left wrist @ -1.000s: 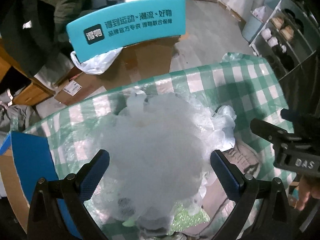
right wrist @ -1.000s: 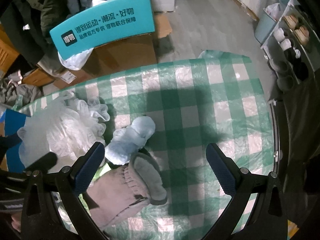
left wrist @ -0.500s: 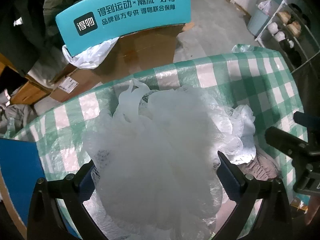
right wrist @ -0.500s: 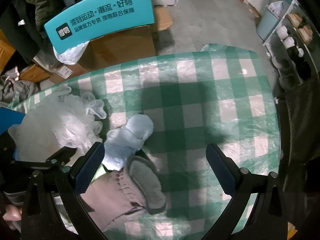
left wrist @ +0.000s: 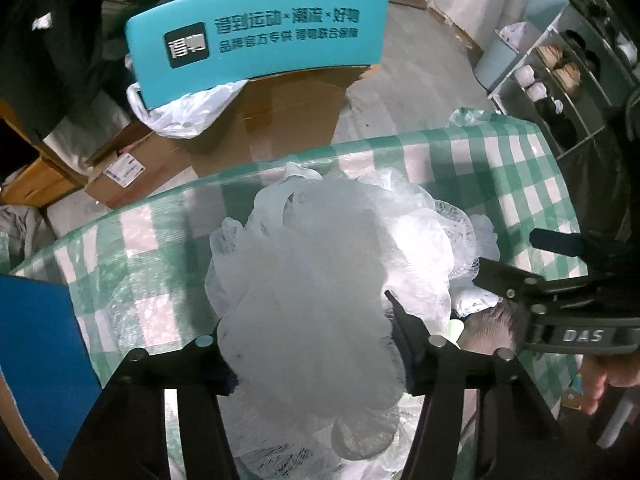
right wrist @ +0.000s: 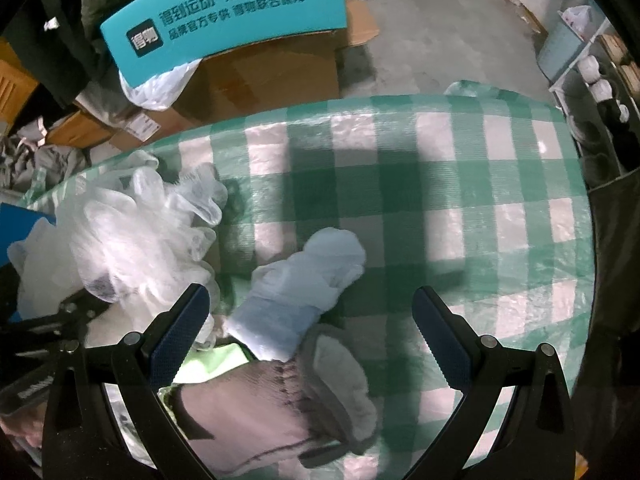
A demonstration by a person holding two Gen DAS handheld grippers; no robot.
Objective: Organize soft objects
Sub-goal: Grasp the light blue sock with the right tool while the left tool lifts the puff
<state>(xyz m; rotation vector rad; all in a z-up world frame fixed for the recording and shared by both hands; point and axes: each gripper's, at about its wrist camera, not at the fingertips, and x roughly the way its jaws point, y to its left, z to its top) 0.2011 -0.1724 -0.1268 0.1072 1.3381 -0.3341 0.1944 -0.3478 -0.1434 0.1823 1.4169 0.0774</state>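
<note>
Closing my left gripper on the white mesh pouf

Its fingers are closing into the pouf at the worktop's left; right gripper hangs wide over the socks (untouched); next I lift it once gripped.

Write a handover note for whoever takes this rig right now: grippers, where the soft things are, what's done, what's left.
Left gripper: jaws closing around the white mesh bath pouf, which sits between them on the green checked table.
Right gripper: open, empty, hanging over the light blue sock and the grey fleece-lined sock.
A green cloth peeks from under the pile.
Done: nothing visibly sorted yet.
Left: finish gripping the pouf, place it, then the socks and cloth.
</note>
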